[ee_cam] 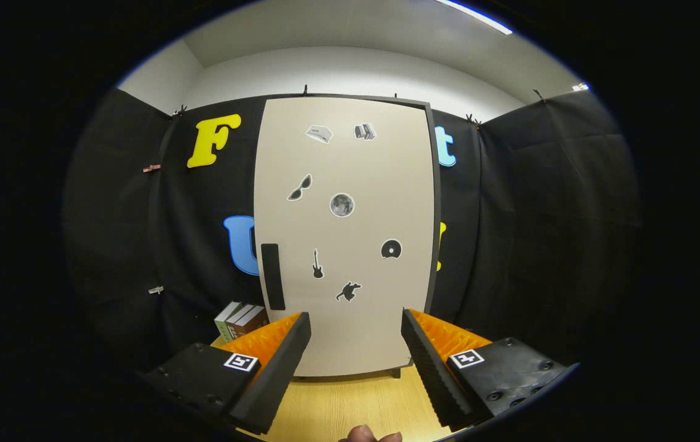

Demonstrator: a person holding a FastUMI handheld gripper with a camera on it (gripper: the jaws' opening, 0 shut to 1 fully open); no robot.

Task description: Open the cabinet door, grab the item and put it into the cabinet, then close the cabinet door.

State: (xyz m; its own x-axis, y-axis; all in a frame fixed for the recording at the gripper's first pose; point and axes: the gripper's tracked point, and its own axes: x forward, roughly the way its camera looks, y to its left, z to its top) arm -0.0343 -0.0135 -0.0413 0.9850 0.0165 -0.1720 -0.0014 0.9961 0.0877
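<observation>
A: Nearest the camera, a fingertip shows at the bottom, then the gripper with its fingers spread wide and nothing between them, over the bare wooden table.

B: And the cabinet?

A: Straight beyond the fingers. The cabinet door is shut, with its dark handle on the door's left edge, low down. The books, probably the item to stow, stand just left of the cabinet's foot, below the handle.

B: Risks?

A: The handle looks flat and slim, so I think a grip could slip off. The door, hinged on the right it seems, may sweep towards the books. There is open room in front of the cabinet; the black cloth lies close on both sides.
</observation>
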